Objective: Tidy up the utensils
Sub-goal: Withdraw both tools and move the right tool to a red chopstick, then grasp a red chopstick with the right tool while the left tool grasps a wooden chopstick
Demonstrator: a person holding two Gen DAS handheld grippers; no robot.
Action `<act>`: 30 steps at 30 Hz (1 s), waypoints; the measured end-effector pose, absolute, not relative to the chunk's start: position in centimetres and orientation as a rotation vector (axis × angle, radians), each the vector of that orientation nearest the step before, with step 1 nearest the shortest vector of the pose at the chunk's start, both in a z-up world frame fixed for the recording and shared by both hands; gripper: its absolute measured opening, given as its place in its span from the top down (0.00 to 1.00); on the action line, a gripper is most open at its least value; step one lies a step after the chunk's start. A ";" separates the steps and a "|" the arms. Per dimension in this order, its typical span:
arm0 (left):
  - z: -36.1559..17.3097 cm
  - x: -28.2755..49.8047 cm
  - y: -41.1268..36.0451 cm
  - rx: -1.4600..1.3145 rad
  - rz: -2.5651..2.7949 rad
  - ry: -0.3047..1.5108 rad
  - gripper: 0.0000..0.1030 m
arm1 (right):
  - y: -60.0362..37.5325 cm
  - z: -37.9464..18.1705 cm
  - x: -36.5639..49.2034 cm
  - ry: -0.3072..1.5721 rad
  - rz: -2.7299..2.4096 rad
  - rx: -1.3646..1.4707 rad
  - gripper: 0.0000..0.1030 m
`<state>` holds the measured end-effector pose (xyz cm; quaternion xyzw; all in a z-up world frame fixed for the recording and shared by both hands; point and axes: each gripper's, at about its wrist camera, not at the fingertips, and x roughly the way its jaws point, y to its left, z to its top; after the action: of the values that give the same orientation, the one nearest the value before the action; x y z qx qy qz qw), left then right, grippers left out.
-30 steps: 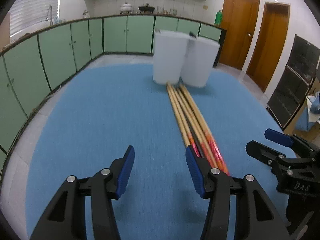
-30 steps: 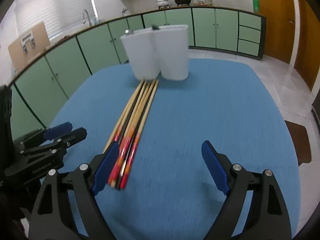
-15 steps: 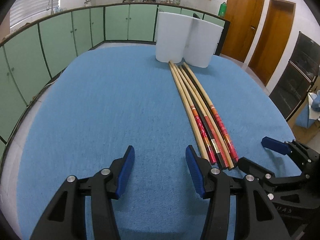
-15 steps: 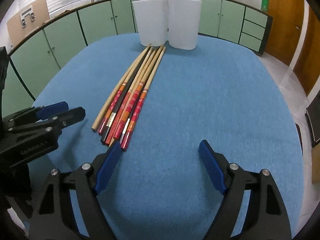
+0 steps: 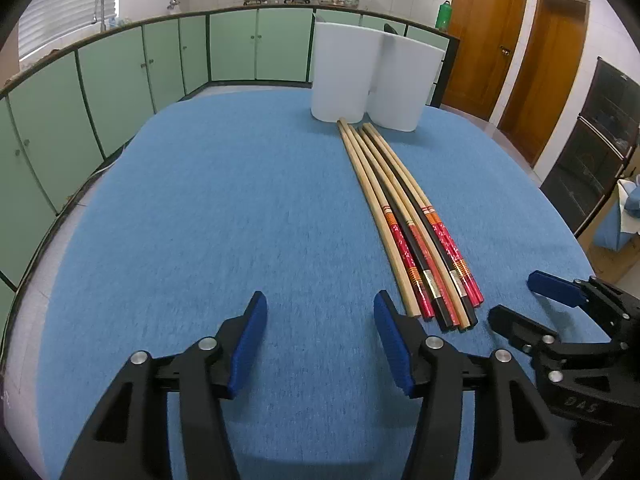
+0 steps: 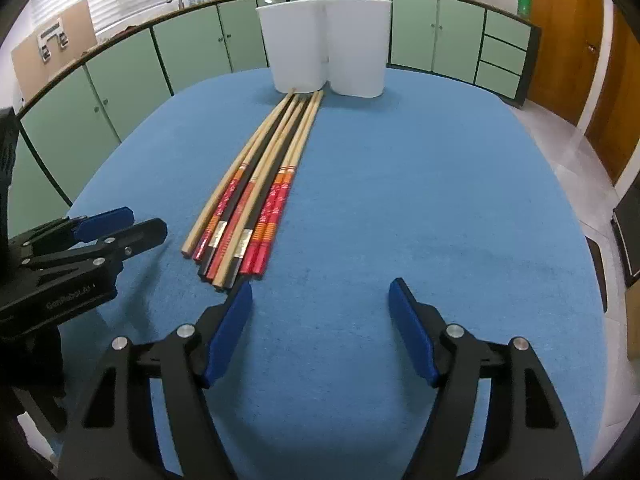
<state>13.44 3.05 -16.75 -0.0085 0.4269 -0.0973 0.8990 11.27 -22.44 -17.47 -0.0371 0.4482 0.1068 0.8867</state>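
Several long chopsticks, wooden with red or black handles, lie side by side on the blue table cloth. Their tips reach two white containers at the far edge. My left gripper hovers just left of the handle ends, its jaws easing open with nothing between them. My right gripper hovers just right of the handle ends. Its jaws are closing, with only cloth between them.
The two white containers stand touching each other. Green cabinets and a counter with pots run behind the table. Wooden doors and a dark oven stand to the right. Bare blue cloth stretches on both sides of the chopsticks.
The chopstick handle ends, earlier hidden behind the near fingers, now lie a little ahead of both grippers. The right jaws have narrowed. The containers sit higher in both views.
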 end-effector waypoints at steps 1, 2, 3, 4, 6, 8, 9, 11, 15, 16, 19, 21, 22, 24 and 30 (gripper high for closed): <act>-16.7 13.4 3.1 -0.018 -0.201 0.883 0.46 | -22.2 -17.5 11.4 0.932 0.220 -0.085 0.33; -16.8 13.3 3.2 -0.019 -0.200 0.882 0.46 | -22.0 -17.5 11.6 0.932 0.223 -0.087 0.33; -16.8 13.3 3.1 -0.020 -0.199 0.882 0.46 | -21.8 -17.5 11.7 0.934 0.223 -0.094 0.33; -16.8 13.3 3.2 -0.021 -0.199 0.883 0.46 | -21.6 -17.5 12.1 0.935 0.218 -0.101 0.33; -16.8 13.3 3.2 -0.021 -0.197 0.881 0.46 | -21.8 -17.4 12.3 0.934 0.199 -0.100 0.35; -16.8 13.2 3.1 -0.023 -0.198 0.881 0.46 | -22.4 -17.3 12.6 0.933 0.163 -0.094 0.35; -16.8 13.2 3.2 -0.024 -0.198 0.882 0.46 | -23.0 -17.2 12.6 0.933 0.141 -0.086 0.36; -16.8 13.2 3.2 -0.027 -0.198 0.882 0.45 | -23.9 -17.1 12.4 0.935 0.123 -0.071 0.36; -16.8 13.1 3.1 -0.021 -0.196 0.882 0.44 | -24.7 -17.0 11.9 0.930 0.161 -0.027 0.40; -16.8 13.1 3.1 -0.019 -0.196 0.881 0.44 | -24.6 -17.0 11.8 0.929 0.178 -0.014 0.42; -16.7 13.0 3.1 -0.018 -0.197 0.882 0.44 | -23.8 -17.2 11.9 0.923 0.208 -0.017 0.51; -16.7 13.0 3.1 -0.019 -0.199 0.882 0.44 | -23.3 -17.2 12.1 0.923 0.217 -0.030 0.59; -16.7 13.0 3.0 -0.019 -0.200 0.883 0.44 | -23.1 -17.2 12.1 0.921 0.222 -0.029 0.71; -16.7 13.0 2.9 -0.016 -0.202 0.883 0.43 | -23.1 -17.2 12.3 0.923 0.235 -0.023 0.88; -16.5 12.7 1.6 -0.024 -0.263 0.890 0.42 | -23.4 -17.2 12.4 0.921 0.233 -0.020 0.95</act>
<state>12.75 1.56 -16.50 -0.0114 0.4290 -0.1268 0.8943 12.42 -23.39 -17.19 -0.0096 0.4433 0.1122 0.8893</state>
